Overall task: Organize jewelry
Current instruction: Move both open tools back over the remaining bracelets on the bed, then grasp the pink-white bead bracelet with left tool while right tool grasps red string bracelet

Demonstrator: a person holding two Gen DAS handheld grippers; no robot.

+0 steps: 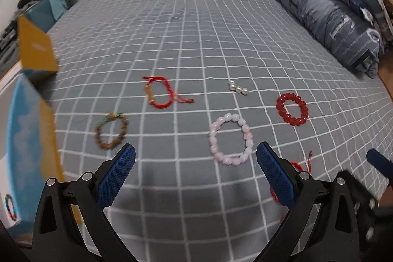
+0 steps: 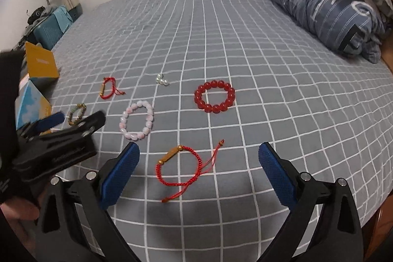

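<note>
Several bracelets lie on the grey checked bedsheet (image 1: 186, 23). My left gripper (image 1: 195, 163) hovers open, just short of a pink bead bracelet (image 1: 231, 139). Left of it is a brown-green bead bracelet (image 1: 110, 131). Farther off lie a red cord bracelet (image 1: 159, 93), a short pearl piece (image 1: 237, 87) and a red bead bracelet (image 1: 292, 109). My right gripper (image 2: 199, 163) is open, and a second red cord bracelet with a gold tube (image 2: 181, 168) lies on the sheet between its fingers. In the left wrist view this bracelet is mostly hidden behind the right finger.
An open box with a blue sky print and yellow inside (image 1: 27, 134) stands at the bed's left edge, with its yellow lid (image 1: 36, 48) behind it. A rolled blue duvet (image 1: 326, 16) lies along the right side. Beyond the bed's left edge are a blue case and a lamp.
</note>
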